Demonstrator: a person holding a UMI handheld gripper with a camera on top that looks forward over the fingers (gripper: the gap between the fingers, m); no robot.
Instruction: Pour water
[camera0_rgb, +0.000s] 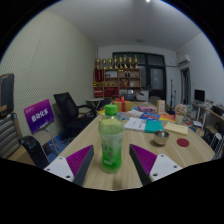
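Observation:
A clear bottle (111, 141) with green liquid and a pale green cap stands upright on the wooden table (150, 158). It sits between my two fingers, toward their tips, with a gap at either side. My gripper (112, 160) is open; the purple pads (78, 163) flank the bottle without touching it. A small metal bowl (160, 137) rests on the table to the right, beyond the fingers.
Books, papers and coloured items (150, 123) lie across the far half of the table, with a red bottle (123, 104) among them. Black office chairs (70, 108) stand at the left. A shelf unit (118, 72) lines the back wall.

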